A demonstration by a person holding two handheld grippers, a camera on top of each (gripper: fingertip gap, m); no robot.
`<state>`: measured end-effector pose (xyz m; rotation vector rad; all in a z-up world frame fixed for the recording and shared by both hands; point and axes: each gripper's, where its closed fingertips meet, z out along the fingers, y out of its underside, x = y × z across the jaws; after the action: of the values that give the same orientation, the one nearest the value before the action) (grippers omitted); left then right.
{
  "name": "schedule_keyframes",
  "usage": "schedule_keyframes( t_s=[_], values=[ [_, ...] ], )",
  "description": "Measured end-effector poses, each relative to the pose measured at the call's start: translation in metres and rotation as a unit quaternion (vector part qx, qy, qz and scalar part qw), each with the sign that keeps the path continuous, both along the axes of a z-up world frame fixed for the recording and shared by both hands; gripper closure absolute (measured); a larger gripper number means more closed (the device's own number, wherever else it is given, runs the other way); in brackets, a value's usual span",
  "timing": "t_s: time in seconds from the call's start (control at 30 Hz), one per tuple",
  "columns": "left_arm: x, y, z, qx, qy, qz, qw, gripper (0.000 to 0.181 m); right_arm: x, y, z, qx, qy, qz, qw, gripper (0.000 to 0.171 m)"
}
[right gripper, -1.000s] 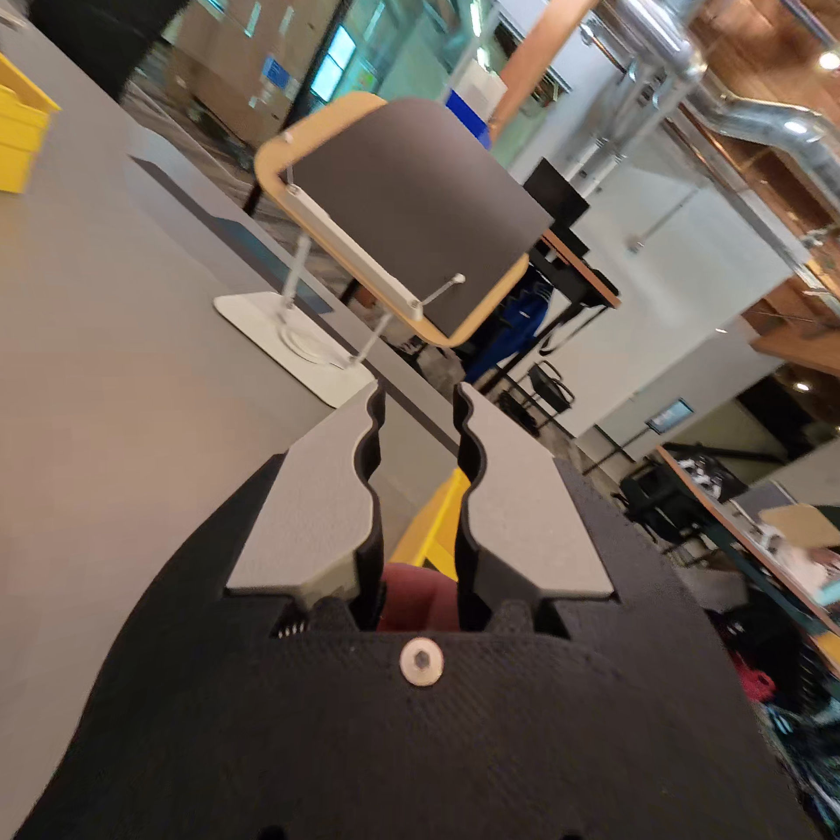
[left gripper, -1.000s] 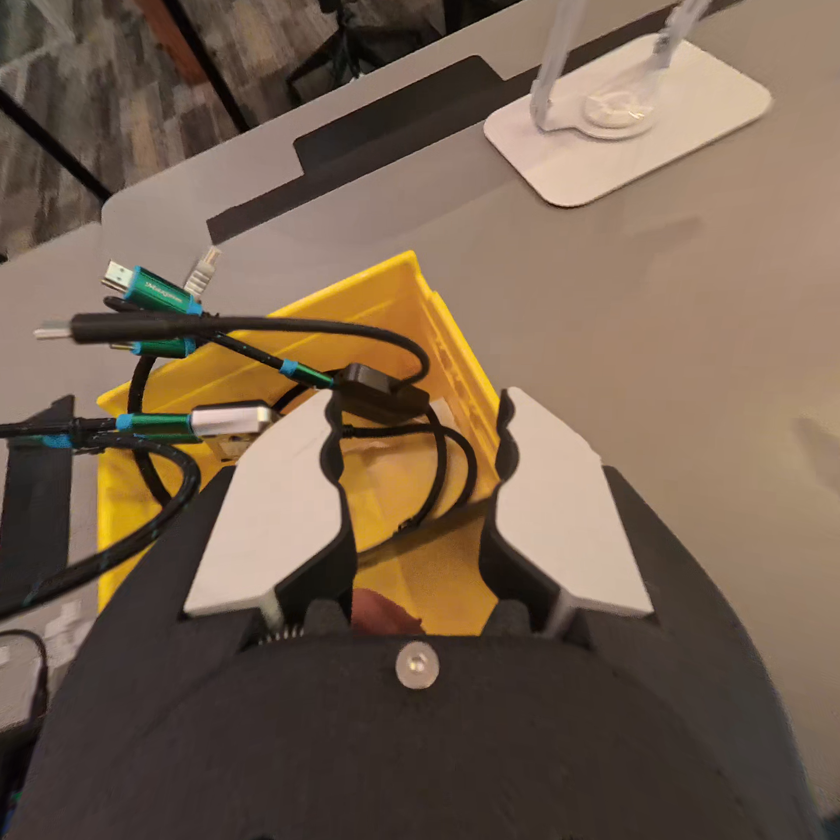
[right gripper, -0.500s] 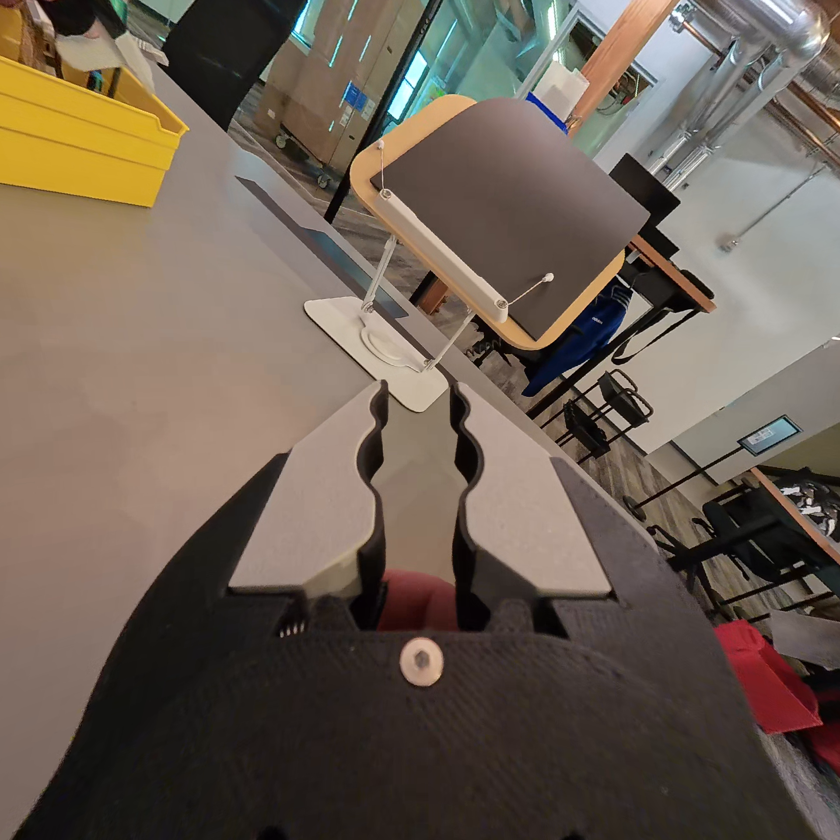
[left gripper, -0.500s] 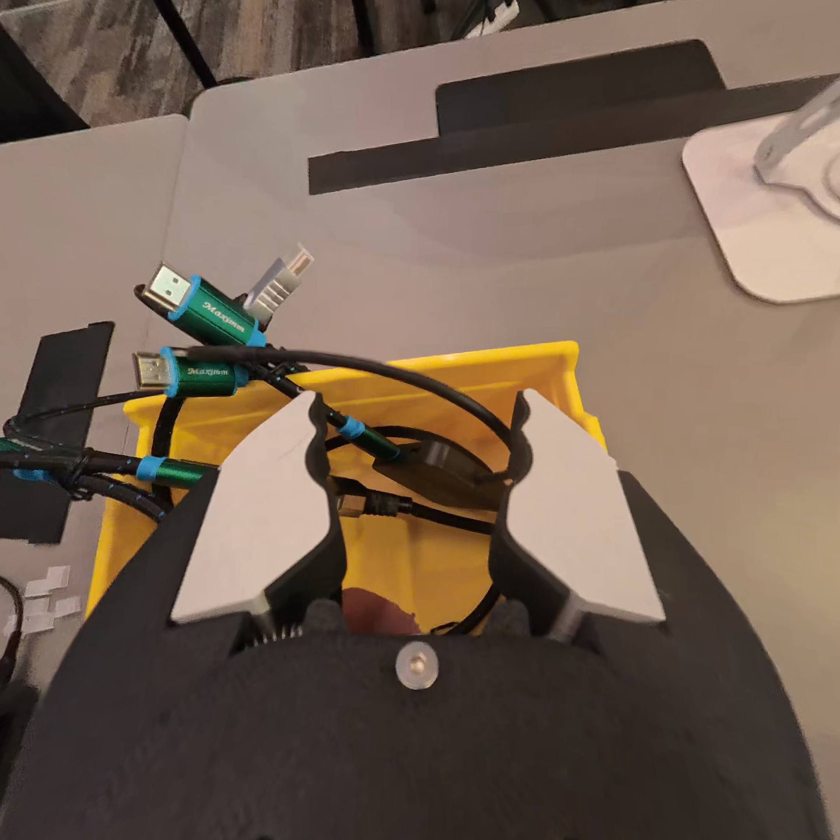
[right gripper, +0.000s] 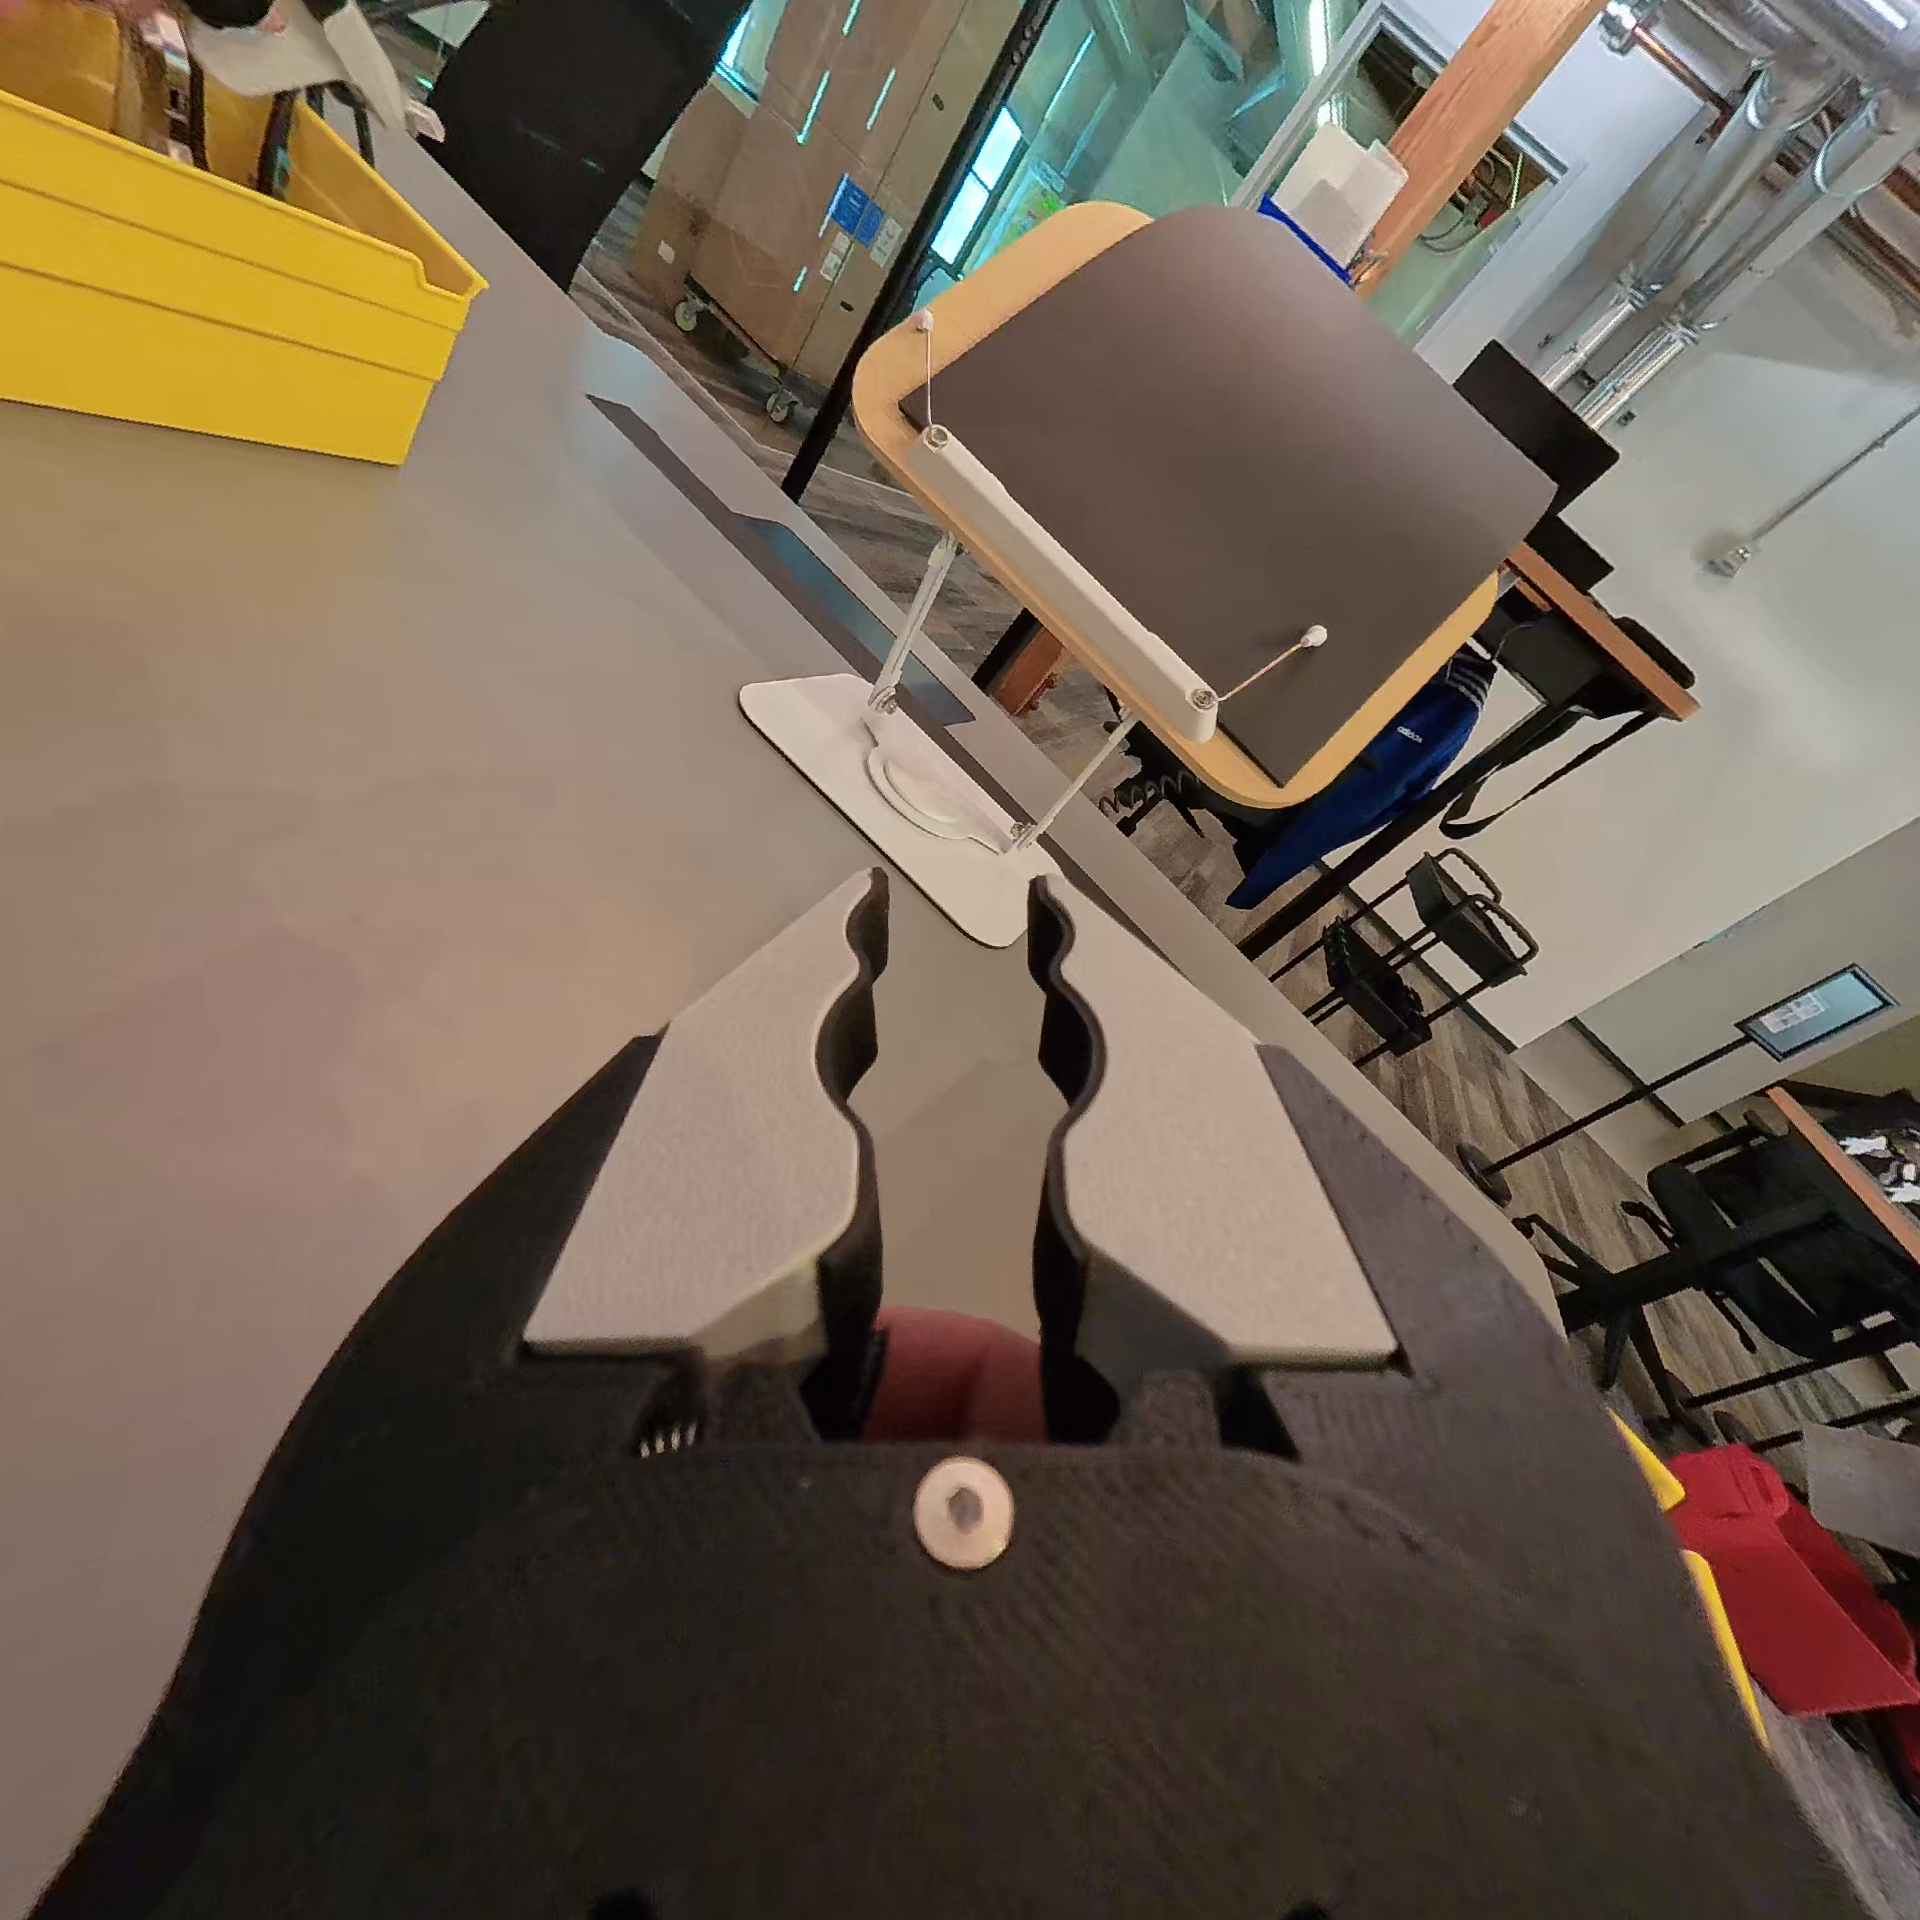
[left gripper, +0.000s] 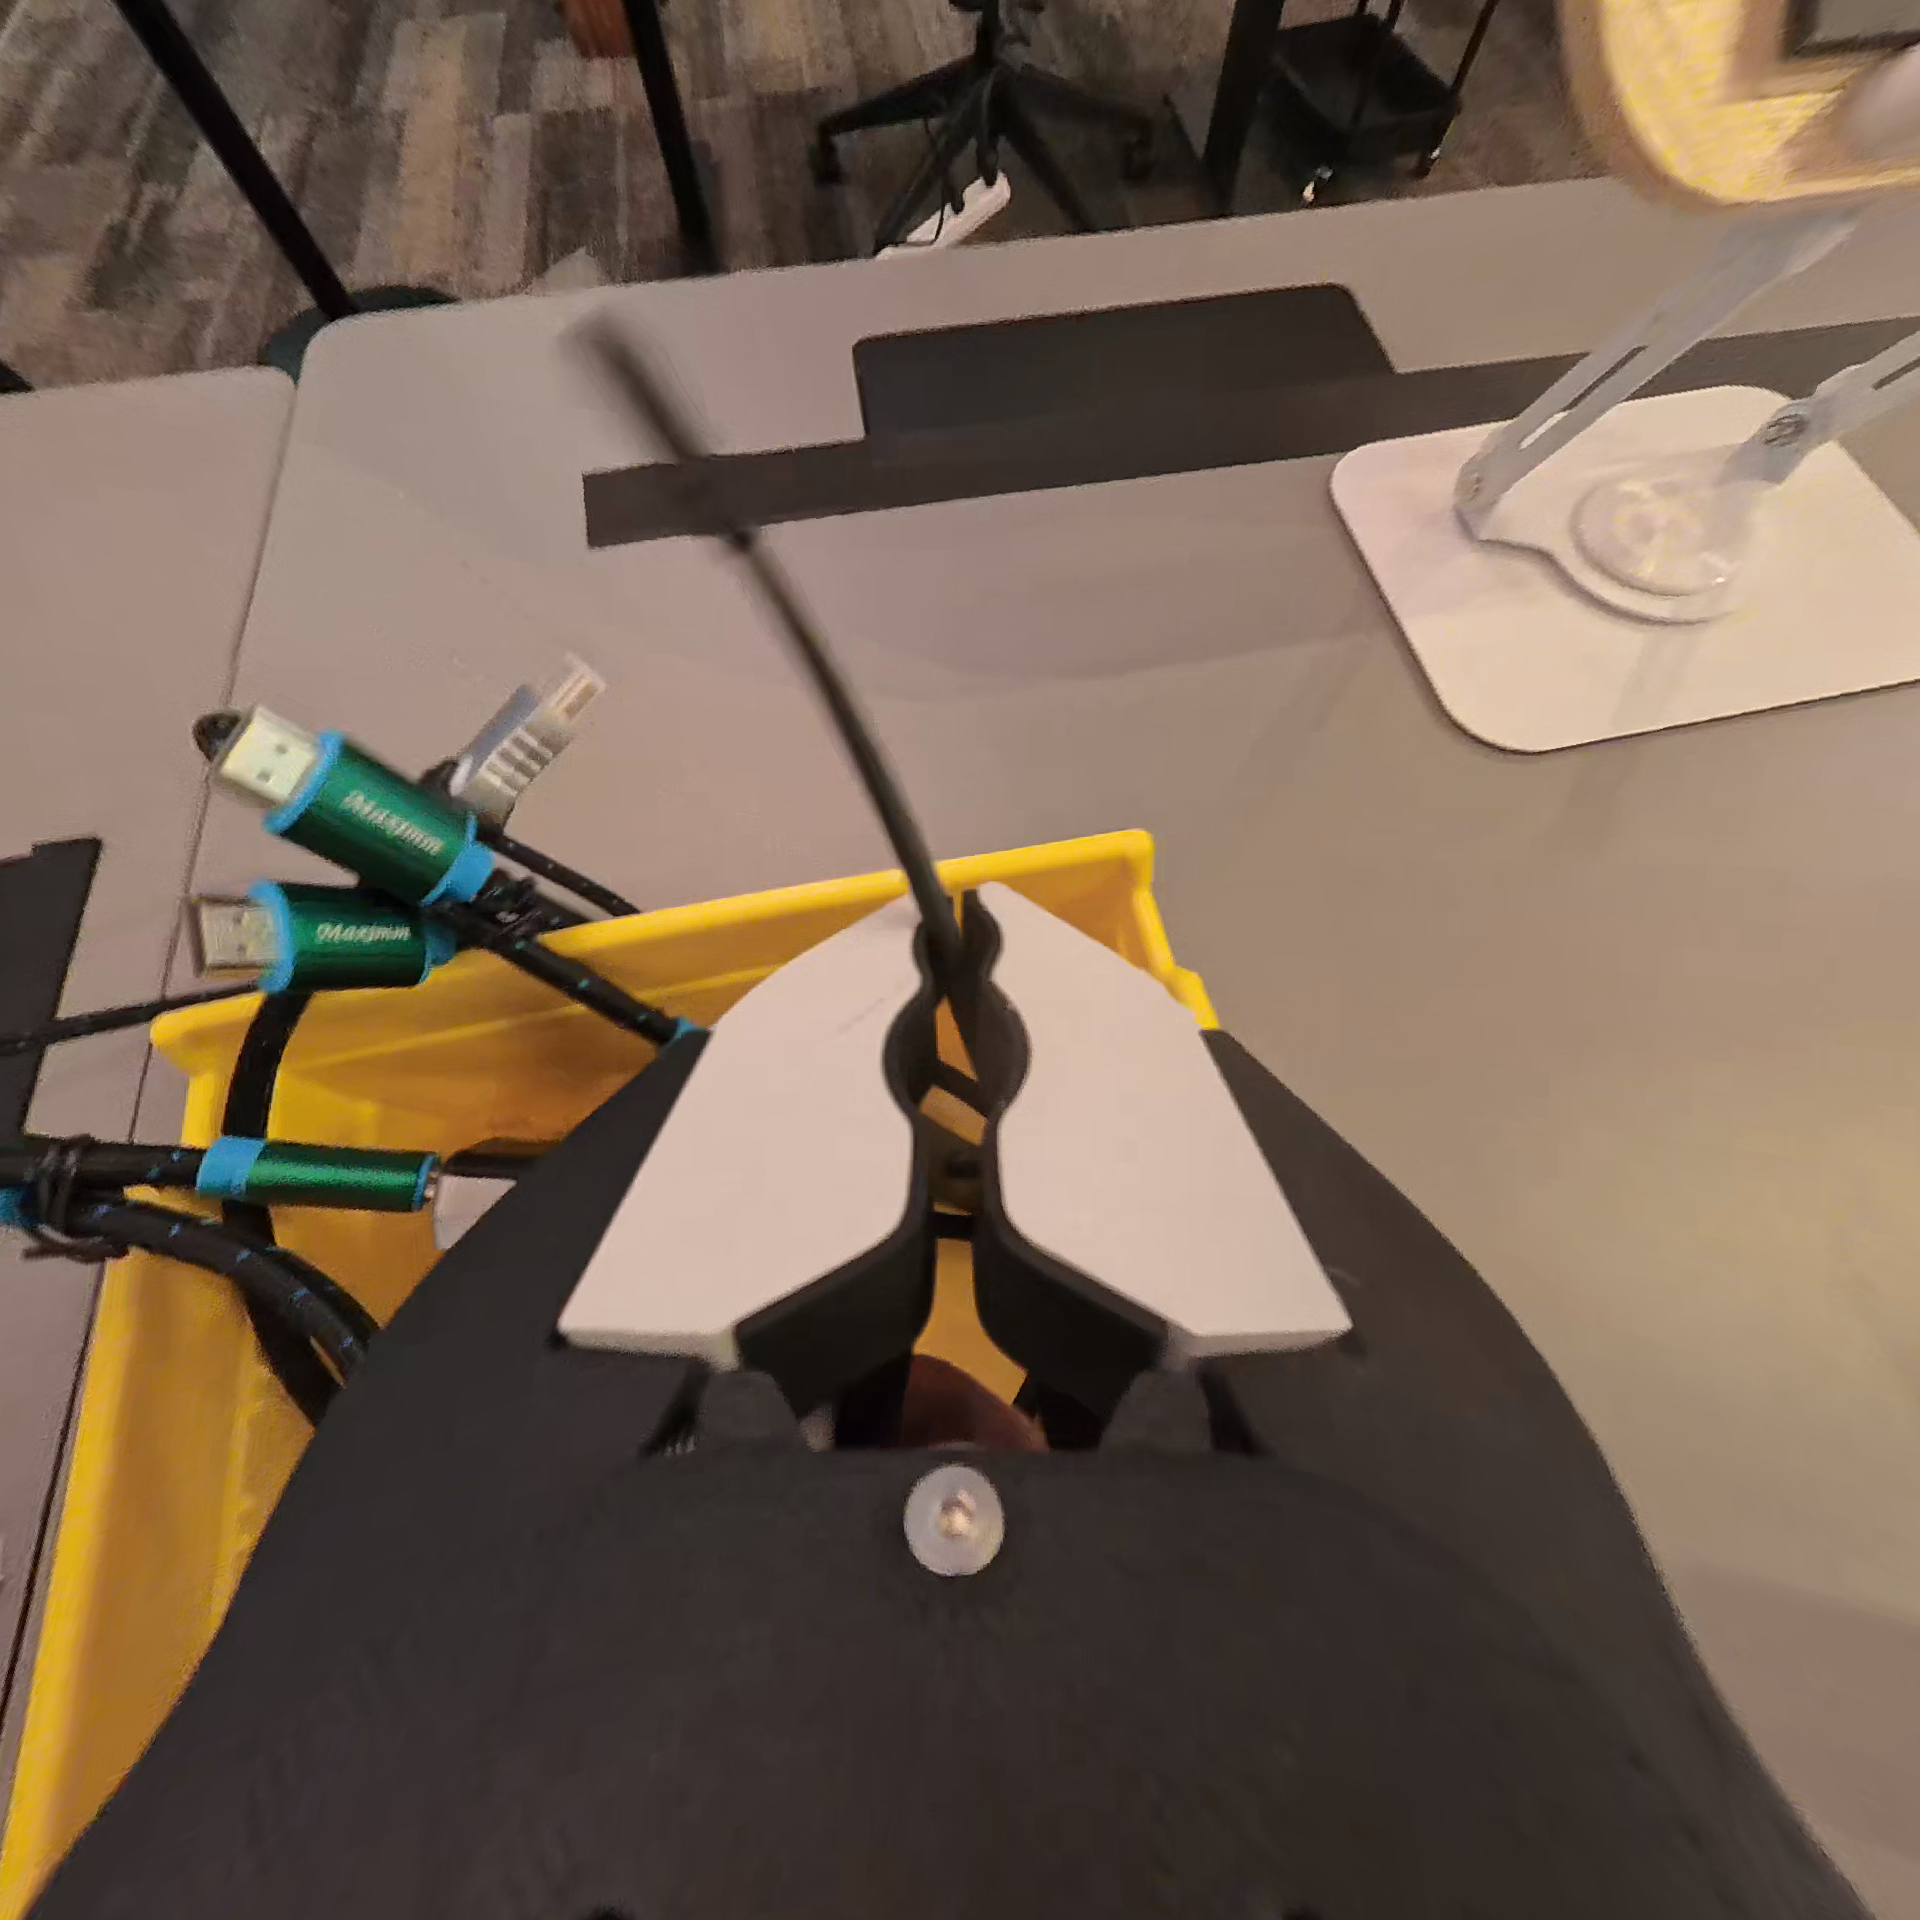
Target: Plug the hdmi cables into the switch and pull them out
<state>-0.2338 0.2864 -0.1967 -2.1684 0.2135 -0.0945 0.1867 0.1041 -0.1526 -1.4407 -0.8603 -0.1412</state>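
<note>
the left gripper, spread over the yellow bin 0.5 s ago, now pinches a black cable, likely lifting the switch out, while the right gripper hangs parted, holding nothing.

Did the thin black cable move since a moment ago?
Yes. The black cable arched low over the yellow bin before; now it sticks up past the bin's far rim, pinched in the shut left hand-held gripper.

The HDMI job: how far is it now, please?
Early stage. Nothing looks plugged in: the green plugs hang loose over the yellow bin. In hand: the left gripper is shut on a thin black cable. The right gripper is open and empty. All plugging and pulling remains.
</note>
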Motion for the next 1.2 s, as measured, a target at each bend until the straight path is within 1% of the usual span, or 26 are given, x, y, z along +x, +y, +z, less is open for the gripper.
schedule_keyframes(
  t_s=[0.07,0.13,0.27,0.47,0.6,0.73,0.97,1.07,1.13,1.2],
  values=[
    [0.005,-0.001,0.013,0.027,0.022,-0.007,0.999,0.181,-0.001,0.000,-0.002,-0.003,-0.002,0.002,1.000,0.147],
    [0.011,-0.002,0.030,0.051,0.019,-0.014,0.998,0.181,-0.001,0.000,-0.006,-0.008,-0.001,0.004,1.000,0.147],
    [0.017,-0.008,0.081,0.110,0.002,-0.026,0.994,0.181,-0.004,0.000,-0.013,-0.020,0.001,0.010,1.000,0.147],
    [0.021,-0.012,0.157,0.181,0.002,-0.044,0.983,0.181,-0.016,0.001,-0.031,-0.047,0.003,0.029,0.999,0.147],
    [0.020,-0.003,0.198,0.210,0.000,-0.052,0.976,0.181,-0.025,0.001,-0.043,-0.062,-0.002,0.041,0.997,0.147],
    [0.022,0.013,0.233,0.226,0.006,-0.058,0.972,0.181,-0.032,-0.001,-0.054,-0.075,-0.005,0.050,0.996,0.147],
    [0.046,0.032,0.302,0.270,0.022,-0.079,0.959,0.181,-0.038,-0.004,-0.069,-0.096,-0.005,0.060,0.994,0.147],
    [0.056,0.040,0.317,0.276,0.034,-0.088,0.957,0.181,-0.039,-0.006,-0.073,-0.100,-0.004,0.063,0.993,0.147],
    [0.060,0.048,0.317,0.271,0.034,-0.091,0.958,0.181,-0.039,-0.006,-0.074,-0.103,-0.001,0.064,0.993,0.147],
    [0.065,0.058,0.309,0.260,0.037,-0.098,0.960,0.181,-0.040,-0.007,-0.075,-0.104,0.001,0.065,0.992,0.147]
  ],
)
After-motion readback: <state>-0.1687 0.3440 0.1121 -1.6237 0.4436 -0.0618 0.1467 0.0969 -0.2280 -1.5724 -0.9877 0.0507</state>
